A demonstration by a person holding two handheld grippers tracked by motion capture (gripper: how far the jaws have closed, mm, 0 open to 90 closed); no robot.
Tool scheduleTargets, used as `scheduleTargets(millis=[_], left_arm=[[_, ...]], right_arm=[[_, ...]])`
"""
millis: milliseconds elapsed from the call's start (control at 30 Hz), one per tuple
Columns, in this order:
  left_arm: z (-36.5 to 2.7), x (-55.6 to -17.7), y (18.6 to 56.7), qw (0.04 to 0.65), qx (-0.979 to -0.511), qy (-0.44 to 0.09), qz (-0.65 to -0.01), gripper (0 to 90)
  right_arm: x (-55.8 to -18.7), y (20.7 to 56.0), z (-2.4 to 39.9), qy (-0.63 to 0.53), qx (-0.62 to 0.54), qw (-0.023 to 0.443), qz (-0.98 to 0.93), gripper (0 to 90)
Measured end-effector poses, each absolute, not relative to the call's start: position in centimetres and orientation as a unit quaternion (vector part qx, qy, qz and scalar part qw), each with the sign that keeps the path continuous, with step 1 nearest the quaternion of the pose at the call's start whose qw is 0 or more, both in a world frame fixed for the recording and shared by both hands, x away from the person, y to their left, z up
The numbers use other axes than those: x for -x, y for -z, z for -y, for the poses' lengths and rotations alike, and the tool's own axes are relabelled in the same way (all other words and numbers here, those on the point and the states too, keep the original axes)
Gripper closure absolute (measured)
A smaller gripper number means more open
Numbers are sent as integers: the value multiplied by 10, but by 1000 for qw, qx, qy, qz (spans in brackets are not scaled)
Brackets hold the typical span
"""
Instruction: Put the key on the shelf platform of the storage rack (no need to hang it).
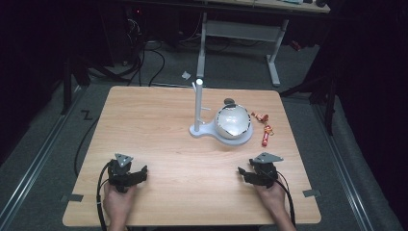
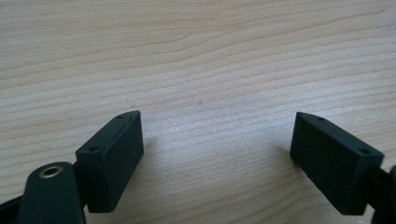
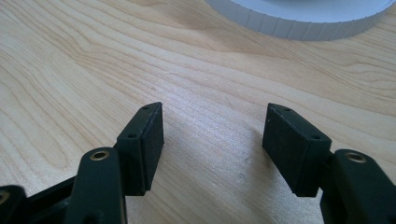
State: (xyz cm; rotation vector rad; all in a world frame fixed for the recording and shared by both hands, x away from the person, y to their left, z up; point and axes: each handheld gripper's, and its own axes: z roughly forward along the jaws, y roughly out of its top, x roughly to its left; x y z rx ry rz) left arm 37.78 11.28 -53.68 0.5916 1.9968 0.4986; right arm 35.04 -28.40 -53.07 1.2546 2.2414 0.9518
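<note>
A white bowl (image 1: 233, 121) rests on the round white base (image 1: 243, 139) of a stand with an upright white post (image 1: 197, 103), at the middle of the wooden table (image 1: 159, 120). Small red and orange wrapped sweets (image 1: 266, 130) lie just right of the bowl. My left gripper (image 1: 142, 173) lies near the front left of the table, held by a hand, its jaws wide open over bare wood (image 2: 215, 135). My right gripper (image 1: 242, 172) lies near the front right, open with nothing between its jaws (image 3: 212, 137). The base's white rim (image 3: 299, 18) shows ahead of the right gripper.
The table's edges drop to a grey floor with cables (image 1: 144, 62). Another desk's white legs (image 1: 274, 62) stand beyond the far edge. Bits of grey tape (image 1: 312, 193) mark the front corners.
</note>
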Motion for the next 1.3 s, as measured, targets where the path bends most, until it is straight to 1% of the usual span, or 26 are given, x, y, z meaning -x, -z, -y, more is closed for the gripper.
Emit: scheduleTargets(millis=[400,567,1000,1100,1167,1267,1300], left_arm=[[-113,-378,537,479,-242,-204,-818,175],[-113,-378,537,480,-243,-204,-818,176],[-113,-378,537,480,-242,-203,-818,175],[-113,-378,537,480,-244,-204,-818,175],[-113,-378,537,480,-244,-204,-818,175],[-113,-378,537,480,-244,-204,-818,175],[-113,-378,537,480,-244,-204,-818,175]], right_arm=[[-350,531,284,-341,-449,199,-802,389],[-351,531,284,-340,-439,198,-807,356],[-351,531,284,-340,-444,198,-805,357],[-351,531,284,-340,-446,197,-804,365],[-352,530,288,-341,-443,194,-806,416],[-353,527,290,-340,-445,193,-806,431],[-354,524,295,-347,-452,184,-801,446]])
